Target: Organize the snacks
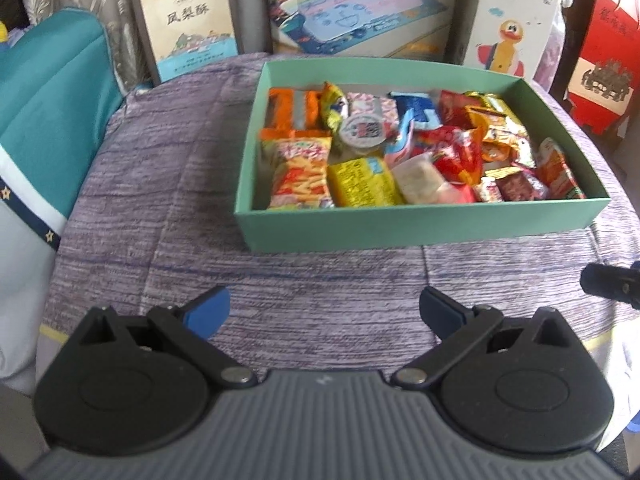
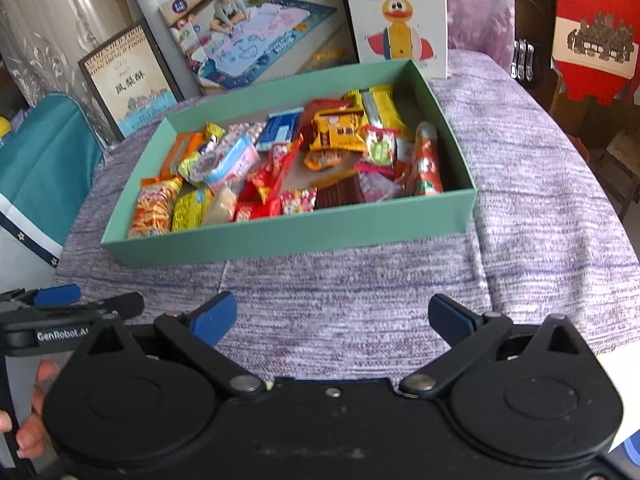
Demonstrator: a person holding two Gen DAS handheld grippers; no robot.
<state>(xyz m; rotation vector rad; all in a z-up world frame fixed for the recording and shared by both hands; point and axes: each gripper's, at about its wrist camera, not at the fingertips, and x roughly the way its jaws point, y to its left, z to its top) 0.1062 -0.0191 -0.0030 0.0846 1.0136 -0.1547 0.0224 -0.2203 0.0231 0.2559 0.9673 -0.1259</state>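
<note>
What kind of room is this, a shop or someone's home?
Most likely a home. A purple woven cloth covers the table, a child's drawing mat box and a duck toy box lean behind the green snack box, with lace curtains beyond.

Left gripper (image 1: pixel 324 312): black linkage arms, blue finger pads (image 1: pixel 210 310), silver pivot rivets, ribbed grey body behind. Right gripper (image 2: pixel 332 316): same black arms and blue pads, plain black body with one central screw. White "GenRobot.AI" lettering marks the left unit's side.

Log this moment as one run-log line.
left gripper: open, empty | right gripper: open, empty | green box: full of snacks | purple cloth: bare near the fingers
</note>
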